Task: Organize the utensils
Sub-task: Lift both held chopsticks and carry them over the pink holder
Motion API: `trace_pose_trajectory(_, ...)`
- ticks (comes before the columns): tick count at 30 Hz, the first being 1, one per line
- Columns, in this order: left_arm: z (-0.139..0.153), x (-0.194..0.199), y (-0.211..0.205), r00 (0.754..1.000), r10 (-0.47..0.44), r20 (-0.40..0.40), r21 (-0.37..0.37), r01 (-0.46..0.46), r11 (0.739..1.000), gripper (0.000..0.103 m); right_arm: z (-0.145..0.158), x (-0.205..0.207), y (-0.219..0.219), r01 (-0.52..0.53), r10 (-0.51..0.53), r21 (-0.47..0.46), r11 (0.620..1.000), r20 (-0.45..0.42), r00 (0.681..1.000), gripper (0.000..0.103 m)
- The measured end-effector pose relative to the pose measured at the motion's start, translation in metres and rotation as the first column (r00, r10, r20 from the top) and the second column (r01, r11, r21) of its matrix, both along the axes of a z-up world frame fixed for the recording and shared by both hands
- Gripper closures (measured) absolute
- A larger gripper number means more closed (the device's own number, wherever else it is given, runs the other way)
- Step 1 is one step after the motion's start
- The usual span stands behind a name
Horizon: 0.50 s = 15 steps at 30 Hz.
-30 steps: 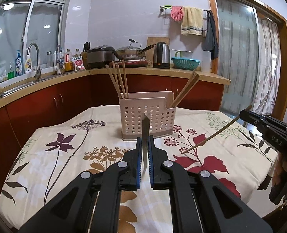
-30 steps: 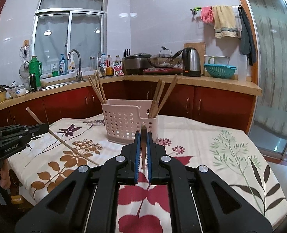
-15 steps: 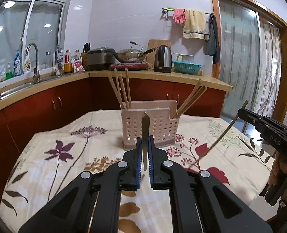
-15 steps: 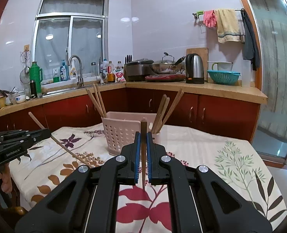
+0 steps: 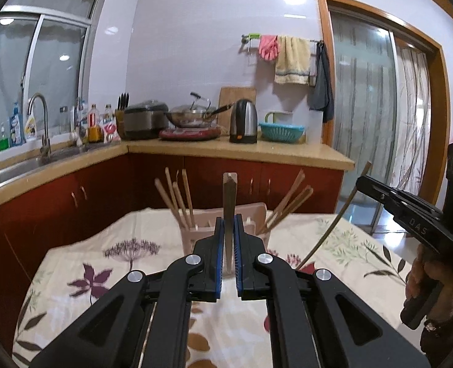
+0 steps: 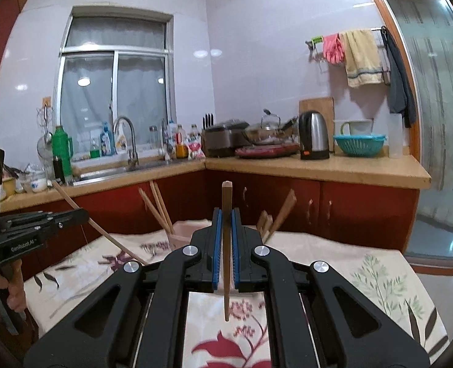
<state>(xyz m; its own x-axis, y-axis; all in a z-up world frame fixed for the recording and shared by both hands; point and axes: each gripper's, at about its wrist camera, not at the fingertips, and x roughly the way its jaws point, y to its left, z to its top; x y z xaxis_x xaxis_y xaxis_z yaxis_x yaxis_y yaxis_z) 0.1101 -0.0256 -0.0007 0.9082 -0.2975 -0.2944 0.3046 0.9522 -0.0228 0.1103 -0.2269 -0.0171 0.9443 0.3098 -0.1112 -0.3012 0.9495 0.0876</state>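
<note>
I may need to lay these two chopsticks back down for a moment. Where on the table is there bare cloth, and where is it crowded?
Bare floral tablecloth lies left of the pink holder, and more to its right. The crowded spot is the holder itself, with chopsticks fanning out on the left and right.

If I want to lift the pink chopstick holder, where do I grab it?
Pinch the pink holder by its top rim, in the middle, coming down from above. Chopsticks fan out at both ends, leaving the middle free, and its thin upright wall fits two fingers.
</note>
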Motion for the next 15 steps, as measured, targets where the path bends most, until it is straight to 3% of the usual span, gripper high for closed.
trace_pose_trajectory(7, 0.022, 0.018, 0.001, 0.996, 0.022, 0.084, -0.031, -0.019, 0.999, 0.096, 0.034, 0.02, 0.004, -0.004, 0.004, 0.0, 1.0, 0.119, 0.993, 0.096)
trace_pose_trajectory(15, 0.04, 0.046, 0.003, 0.987, 0.048, 0.155, -0.055, -0.039, 0.998, 0.096, 0.047, 0.061, 0.004, 0.003, -0.003, 0.003, 1.0, 0.153, 0.988, 0.096)
